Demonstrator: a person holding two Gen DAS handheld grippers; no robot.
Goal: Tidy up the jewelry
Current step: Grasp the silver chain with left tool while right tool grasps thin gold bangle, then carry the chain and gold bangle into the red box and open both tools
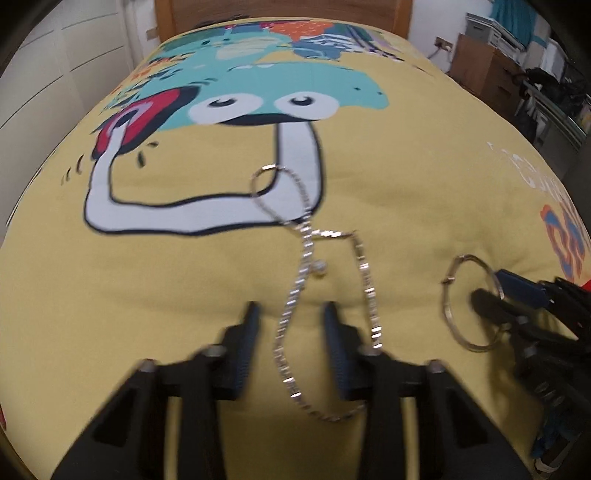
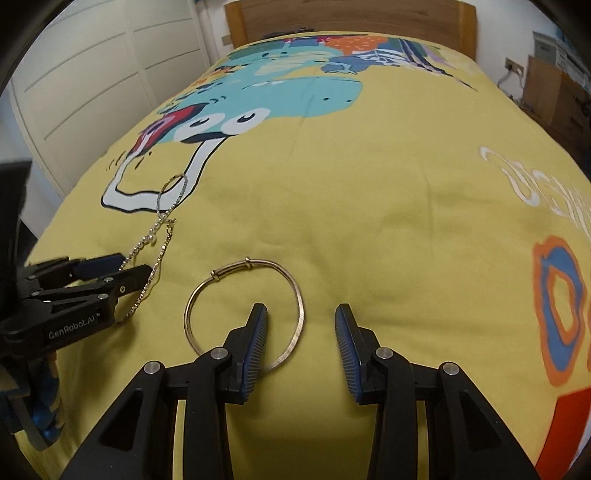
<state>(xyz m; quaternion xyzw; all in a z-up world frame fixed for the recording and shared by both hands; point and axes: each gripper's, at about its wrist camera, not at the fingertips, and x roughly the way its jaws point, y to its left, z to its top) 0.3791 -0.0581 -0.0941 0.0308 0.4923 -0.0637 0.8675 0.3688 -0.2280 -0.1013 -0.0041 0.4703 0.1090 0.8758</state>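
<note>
Yellow bedspread (image 2: 369,221) holds unsorted chain (image 1: 295,295) and bangle (image 2: 243,314); left gripper (image 1: 291,317) and right gripper (image 2: 301,325) straddle them, jaws apart, gripping nothing.

A home bedroom: a bed (image 2: 369,221) with wooden headboard (image 2: 351,18), cartoon-print yellow cover, white wardrobe doors (image 2: 92,92) alongside.

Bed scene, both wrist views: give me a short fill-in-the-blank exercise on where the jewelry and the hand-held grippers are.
1. The jewelry lies on a bedspread whose main colour is ____.
2. A strand of the chain necklace runs between the fingers of the ____ hand-held gripper.
3. The right hand-held gripper has one finger inside the round ____.
4. The bangle rests ____ the bedspread.

Missing words: yellow; left; bangle; flat on
</note>
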